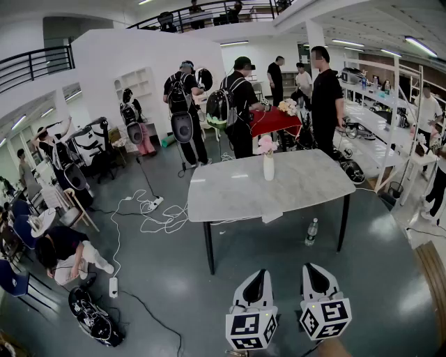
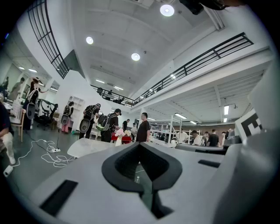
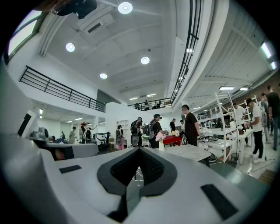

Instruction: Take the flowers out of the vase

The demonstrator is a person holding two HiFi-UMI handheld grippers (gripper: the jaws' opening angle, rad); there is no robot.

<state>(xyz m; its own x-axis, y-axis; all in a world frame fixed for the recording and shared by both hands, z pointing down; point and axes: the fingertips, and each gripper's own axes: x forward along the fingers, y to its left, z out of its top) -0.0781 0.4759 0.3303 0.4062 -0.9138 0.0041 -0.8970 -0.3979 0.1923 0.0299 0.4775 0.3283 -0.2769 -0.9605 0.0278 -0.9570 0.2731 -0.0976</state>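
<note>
At centre frame, a slim white ceramic vase with pale pink flowers stands on a light grey, faintly veined rectangular tabletop with black legs. At lower centre, the white plastic left gripper and right gripper show black jaws and black-and-white square-patterned cubes.

Bright ceiling lights, sharp frames, strong fisheye edge distortion.

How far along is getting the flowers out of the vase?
Nothing done yet: the pink flowers stand in the white vase on the table. Nothing in hand: left gripper and right gripper are shut, empty, short of the table. Left: approach, grasp, lift the flowers out.
</note>
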